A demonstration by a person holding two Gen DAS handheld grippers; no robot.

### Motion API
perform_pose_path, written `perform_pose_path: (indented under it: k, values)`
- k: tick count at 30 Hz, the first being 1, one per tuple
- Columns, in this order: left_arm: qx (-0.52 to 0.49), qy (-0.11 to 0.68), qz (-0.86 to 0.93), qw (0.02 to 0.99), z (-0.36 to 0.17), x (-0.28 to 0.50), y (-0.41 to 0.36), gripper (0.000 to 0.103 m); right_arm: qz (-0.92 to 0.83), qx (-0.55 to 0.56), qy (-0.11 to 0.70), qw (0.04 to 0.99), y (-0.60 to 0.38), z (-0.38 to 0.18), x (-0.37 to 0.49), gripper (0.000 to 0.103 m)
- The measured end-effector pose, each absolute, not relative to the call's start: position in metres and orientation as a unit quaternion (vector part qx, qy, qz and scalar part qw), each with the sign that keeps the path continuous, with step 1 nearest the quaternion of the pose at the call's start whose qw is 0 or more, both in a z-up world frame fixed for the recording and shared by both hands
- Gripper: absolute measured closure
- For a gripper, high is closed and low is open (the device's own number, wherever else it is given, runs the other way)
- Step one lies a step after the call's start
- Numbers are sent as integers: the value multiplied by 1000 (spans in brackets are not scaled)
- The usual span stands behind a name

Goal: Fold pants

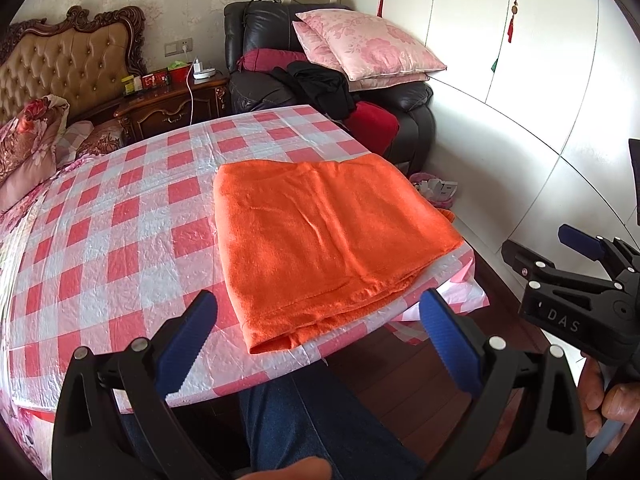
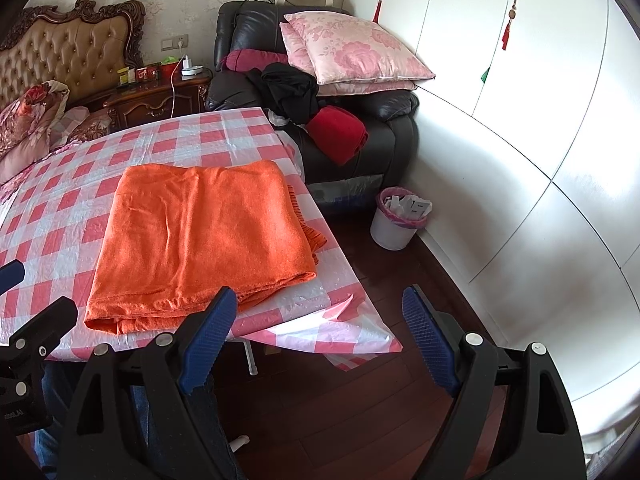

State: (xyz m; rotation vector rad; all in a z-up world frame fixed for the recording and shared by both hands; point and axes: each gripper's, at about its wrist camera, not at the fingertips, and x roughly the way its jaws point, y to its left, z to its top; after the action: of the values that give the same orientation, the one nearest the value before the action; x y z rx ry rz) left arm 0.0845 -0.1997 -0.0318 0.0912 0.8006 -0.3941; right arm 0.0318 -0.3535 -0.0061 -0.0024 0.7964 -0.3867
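The orange pants (image 1: 328,240) lie folded into a flat rectangle on the red-and-white checked table (image 1: 120,216), near its right front corner; they also show in the right wrist view (image 2: 200,236). My left gripper (image 1: 320,332) is open and empty, held just in front of the pants' near edge above the table edge. My right gripper (image 2: 320,332) is open and empty, off the table's right front corner, above the floor. It also shows at the right edge of the left wrist view (image 1: 560,256).
A black leather armchair (image 2: 360,132) with pink pillows (image 2: 352,48) and dark clothes stands behind the table. A white bin (image 2: 396,220) sits on the wooden floor by the white wardrobe (image 2: 520,120). A bed and nightstand (image 1: 172,104) are at the left.
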Motion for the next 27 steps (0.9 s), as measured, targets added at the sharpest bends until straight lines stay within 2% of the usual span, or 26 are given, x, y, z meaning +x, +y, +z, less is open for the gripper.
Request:
perform_pose_path:
  k: [23,27]
  values:
    - [26,377,-222,899,-26,92,-212,2,-184,2,387,904,-351,-9,30,22]
    - [2,374,-225,900,-20,98,-189,2,-183,12,384,905,-351,-10,30,17]
